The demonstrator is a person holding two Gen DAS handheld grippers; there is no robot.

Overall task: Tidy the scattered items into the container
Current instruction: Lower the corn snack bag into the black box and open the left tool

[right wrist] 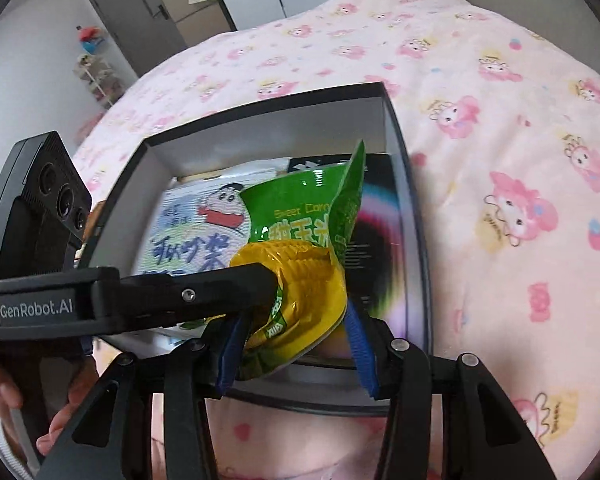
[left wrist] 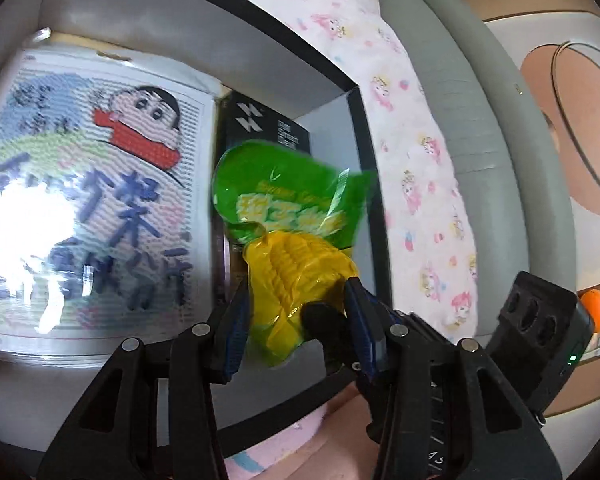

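A green and yellow sweet corn packet (left wrist: pixel 292 236) (right wrist: pixel 304 264) hangs over a black-rimmed box (left wrist: pixel 352 92) (right wrist: pixel 412 208) with pale inner walls. Both grippers grip its yellow lower end. My left gripper (left wrist: pixel 296 308) is shut on it, and its black finger (right wrist: pixel 204 284) reaches in from the left in the right wrist view. My right gripper (right wrist: pixel 292 344) is shut on the same end from below. In the box lie a cartoon-print pack (left wrist: pixel 100 184) (right wrist: pixel 188 232) and a black carton (left wrist: pixel 256 128) (right wrist: pixel 380 224).
The box rests on a pink cartoon-print blanket (right wrist: pixel 500 184) (left wrist: pixel 412 152). A grey cushioned edge (left wrist: pixel 480 128) runs along the blanket, with a wooden floor (left wrist: pixel 548 40) beyond. A grey door and shelves (right wrist: pixel 100 72) stand at the far left of the room.
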